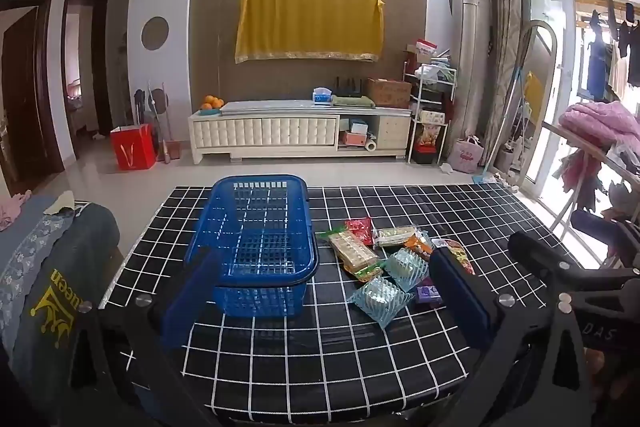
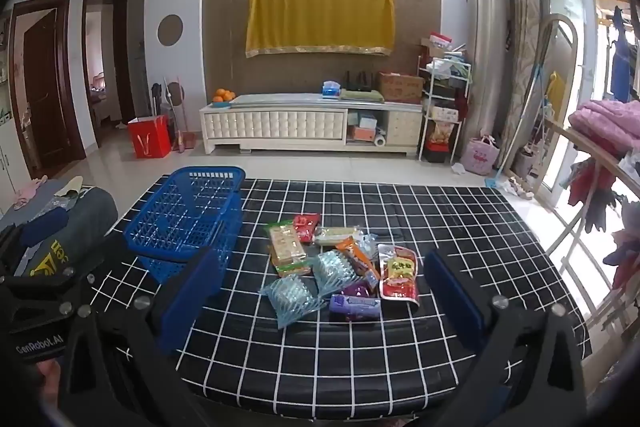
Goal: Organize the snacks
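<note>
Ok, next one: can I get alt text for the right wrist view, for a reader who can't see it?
The open right gripper hangs above a black grid-patterned table, facing a pile of snack packets. An empty blue basket sits left of the pile. A living room with a yellow-draped wall fixture lies beyond.

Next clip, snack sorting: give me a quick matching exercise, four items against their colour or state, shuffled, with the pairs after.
Items:
1. basket
2. purple packet
3. left gripper
4. tablecloth

Descriptions:
A. black with a white grid
B. blue, nothing inside
C. jaws wide apart, holding nothing
D. lying at the near edge of the snack pile

Pairs: 1-B, 2-D, 3-C, 4-A
</note>
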The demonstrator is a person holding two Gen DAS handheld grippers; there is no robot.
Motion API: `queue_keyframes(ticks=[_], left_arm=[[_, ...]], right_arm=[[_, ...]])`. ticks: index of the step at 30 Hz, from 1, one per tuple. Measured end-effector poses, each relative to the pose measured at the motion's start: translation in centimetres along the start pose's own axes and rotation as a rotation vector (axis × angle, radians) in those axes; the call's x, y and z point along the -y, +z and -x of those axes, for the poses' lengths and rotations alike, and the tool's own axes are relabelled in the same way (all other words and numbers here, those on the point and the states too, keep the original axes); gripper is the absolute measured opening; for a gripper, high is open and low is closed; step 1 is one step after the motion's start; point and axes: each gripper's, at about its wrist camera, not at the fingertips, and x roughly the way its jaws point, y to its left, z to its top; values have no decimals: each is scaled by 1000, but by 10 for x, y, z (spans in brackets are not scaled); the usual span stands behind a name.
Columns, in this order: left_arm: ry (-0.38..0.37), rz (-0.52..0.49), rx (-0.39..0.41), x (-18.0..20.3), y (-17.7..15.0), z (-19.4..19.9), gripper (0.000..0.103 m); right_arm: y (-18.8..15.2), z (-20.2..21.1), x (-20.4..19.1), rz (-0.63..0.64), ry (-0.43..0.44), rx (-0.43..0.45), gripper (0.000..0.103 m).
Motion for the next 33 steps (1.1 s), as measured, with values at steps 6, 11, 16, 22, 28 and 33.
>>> queue_keyframes(ticks=[6,11,16,22,28,33], left_arm=[[4,-14,8,3,-4,5,103],[8,-27,-2,3,-1,5,103],[8,-25,-11,4,0,-1,103],[10,-22,-15,4,0,-2,103],[14,-25,-12,6,-1,-1,103],[14,-26,-12,4,-1,-2,103]], right_arm=[[-1,4,-2,1,-10,-5,103],[0,3,4,-10,11,-19,103],[-2,-2,2,-12,13,-26,103],[-2,-1,-1,-10,18,-28,103],[-3,-2,-1,-9,18,-29,103],[-4,-2,0,-13,24,-31,103]])
